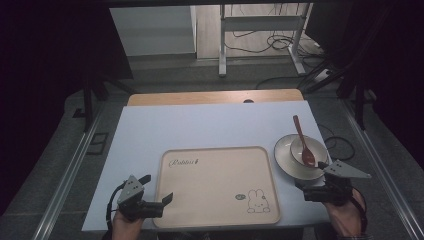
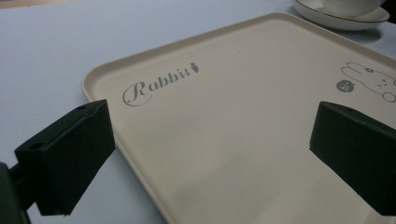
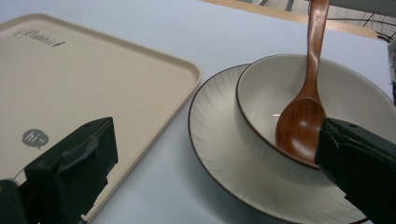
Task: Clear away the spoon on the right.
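- My left gripper [image 1: 159, 198] hovers at the tray's [image 1: 215, 156] near-left corner, jaws wide, holding nothing.
- My right gripper [image 1: 312, 181], jaws wide, flanks the plate [image 1: 283, 150] and bowl [image 1: 320, 148]; a careless close could tip the spoon [image 1: 303, 141] out.

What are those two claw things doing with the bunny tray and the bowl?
A person holds a gripper in each hand at a table. The left gripper sits open at the left edge of the cream rabbit tray, holding nothing. The right gripper is open too, its jaws right by the plate beside the tray. A bowl stands on that plate with a wooden spoon leaning in it. Nothing is lifted yet.
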Motion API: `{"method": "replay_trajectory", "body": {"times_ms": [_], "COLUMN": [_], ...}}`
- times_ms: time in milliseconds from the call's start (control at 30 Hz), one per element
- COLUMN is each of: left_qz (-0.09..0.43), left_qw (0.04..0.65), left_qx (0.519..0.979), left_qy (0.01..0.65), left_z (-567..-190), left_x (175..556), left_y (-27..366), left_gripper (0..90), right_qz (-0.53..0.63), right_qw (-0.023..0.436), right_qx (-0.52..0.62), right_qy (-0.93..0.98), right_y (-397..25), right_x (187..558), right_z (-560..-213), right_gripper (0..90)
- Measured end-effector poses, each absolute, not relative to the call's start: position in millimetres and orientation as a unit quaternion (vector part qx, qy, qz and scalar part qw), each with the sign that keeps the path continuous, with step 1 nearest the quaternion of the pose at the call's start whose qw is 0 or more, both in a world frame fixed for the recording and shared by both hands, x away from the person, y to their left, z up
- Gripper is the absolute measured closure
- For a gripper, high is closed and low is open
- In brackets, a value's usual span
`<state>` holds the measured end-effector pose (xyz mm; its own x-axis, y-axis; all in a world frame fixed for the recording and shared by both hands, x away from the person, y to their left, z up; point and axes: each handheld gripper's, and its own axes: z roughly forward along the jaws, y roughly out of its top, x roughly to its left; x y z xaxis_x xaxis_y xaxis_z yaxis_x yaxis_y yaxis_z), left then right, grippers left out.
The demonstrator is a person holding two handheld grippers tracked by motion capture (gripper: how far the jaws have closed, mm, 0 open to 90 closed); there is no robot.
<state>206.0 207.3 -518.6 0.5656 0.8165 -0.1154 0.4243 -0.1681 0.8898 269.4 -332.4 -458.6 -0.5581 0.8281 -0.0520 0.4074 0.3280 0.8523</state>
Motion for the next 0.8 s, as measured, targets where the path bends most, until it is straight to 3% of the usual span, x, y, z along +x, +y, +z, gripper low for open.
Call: {"method": "replay_trajectory", "body": {"times_ms": [800], "left_qz": [0.202], "left_qw": [0.49], "left_qx": [0.737], "left_qy": [0.419], "left_z": [-519], "left_x": [206], "left_y": [207], "left_gripper": [0.0], "right_qz": [0.433], "right_qw": [0.206], "right_qx": [0.402], "right_qy": [0.78], "right_y": [-335], "right_x": [298], "right_z": [-439], "right_gripper": [0.4]}}
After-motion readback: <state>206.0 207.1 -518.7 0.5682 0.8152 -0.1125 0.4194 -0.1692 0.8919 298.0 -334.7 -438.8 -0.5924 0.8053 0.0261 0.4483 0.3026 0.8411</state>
